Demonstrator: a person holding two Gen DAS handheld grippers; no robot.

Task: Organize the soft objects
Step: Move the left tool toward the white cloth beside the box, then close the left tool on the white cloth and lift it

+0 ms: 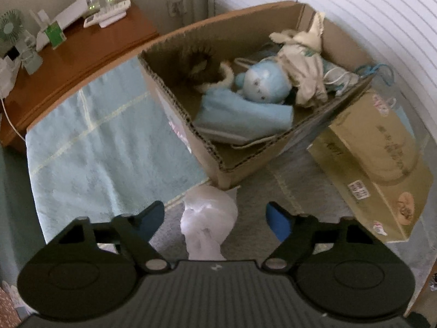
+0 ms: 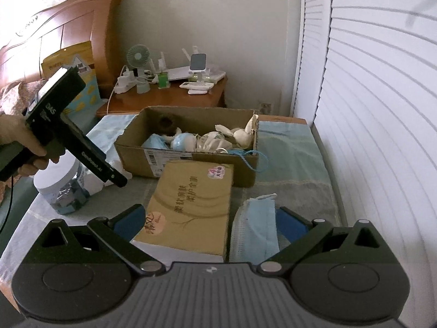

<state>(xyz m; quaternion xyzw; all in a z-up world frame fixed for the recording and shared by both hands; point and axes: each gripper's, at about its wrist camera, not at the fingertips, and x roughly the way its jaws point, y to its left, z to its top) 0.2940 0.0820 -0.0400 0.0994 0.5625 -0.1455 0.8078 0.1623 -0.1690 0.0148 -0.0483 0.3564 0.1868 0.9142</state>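
Several soft toys already lie in our brown cardboard box (image 1: pixel 218 161). The crumpled white plastic bag (image 1: pixel 209 218) sits between our left gripper (image 1: pixel 215 218), jaws apart, maybe not touching. The blue face masks (image 2: pixel 255 227) wait by our right gripper (image 2: pixel 210 221), also apart.

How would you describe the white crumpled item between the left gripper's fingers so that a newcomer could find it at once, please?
Start at the open cardboard box of soft toys on the pale blue towel. Just in front of its near corner lies a crumpled white plastic bag, between the open fingers of the left gripper. It alone is white and translucent, and outside the box.
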